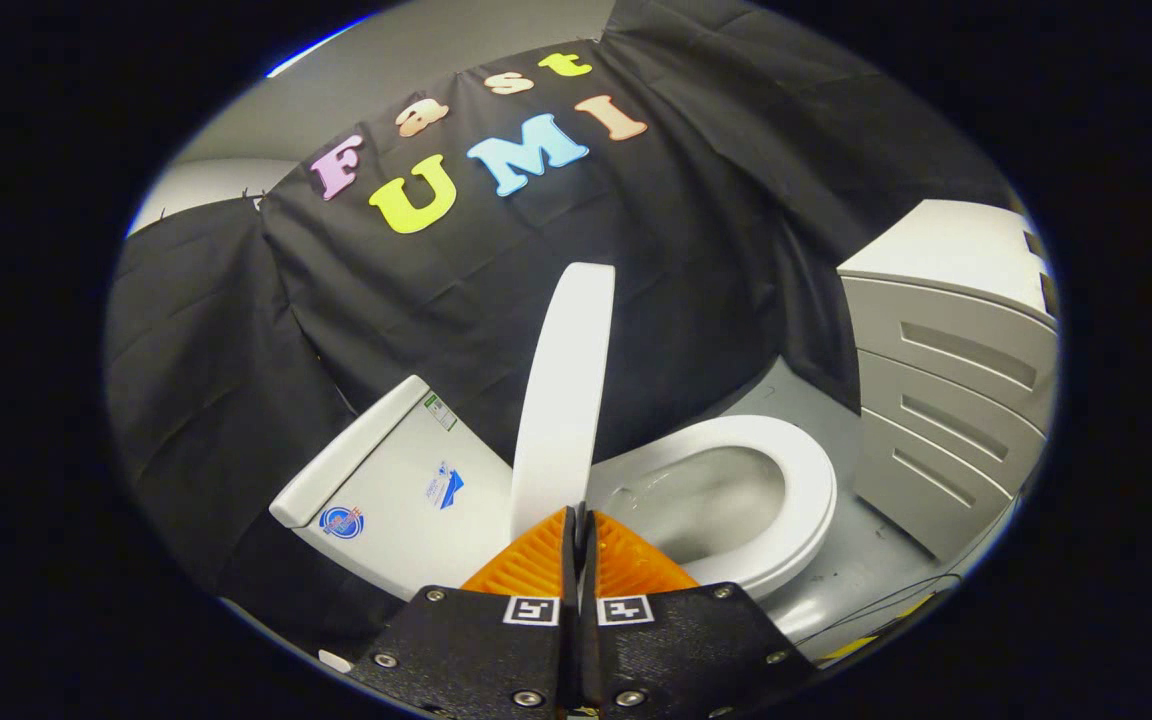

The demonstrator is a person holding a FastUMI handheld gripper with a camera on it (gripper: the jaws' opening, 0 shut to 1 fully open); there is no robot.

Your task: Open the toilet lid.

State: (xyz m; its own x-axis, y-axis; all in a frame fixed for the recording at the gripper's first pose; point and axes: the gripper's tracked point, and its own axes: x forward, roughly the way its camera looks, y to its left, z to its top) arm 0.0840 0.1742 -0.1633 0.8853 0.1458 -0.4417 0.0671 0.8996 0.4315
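The toilet lid (pixel 564 390) is lifted up. It stands on its edge, almost straight up, just ahead of the fingers. Its near edge comes down to the orange fingers (pixel 536 560), which are pushed close together with only a thin dark gap between them. The lid's edge seems to be pinched in that gap, but the spot is small and I cannot be sure both fingers press on it.

To the right of the lid is the white toilet seat (pixel 804 500). It lies flat around the open toilet bowl (pixel 706 500), which is grey and shiny inside. To the left of the lid is the white toilet tank (pixel 391 480), with small stickers on its side.

The gripper (pixel 578 530) has black parts behind the orange fingers, each with a small black and white square mark.

Far off to the right stands a white cabinet with drawers (pixel 951 370). The grey floor (pixel 856 570) runs between it and the toilet. A thin black cable (pixel 896 595) lies on the floor near the cabinet. Black cloth hangs behind the toilet.
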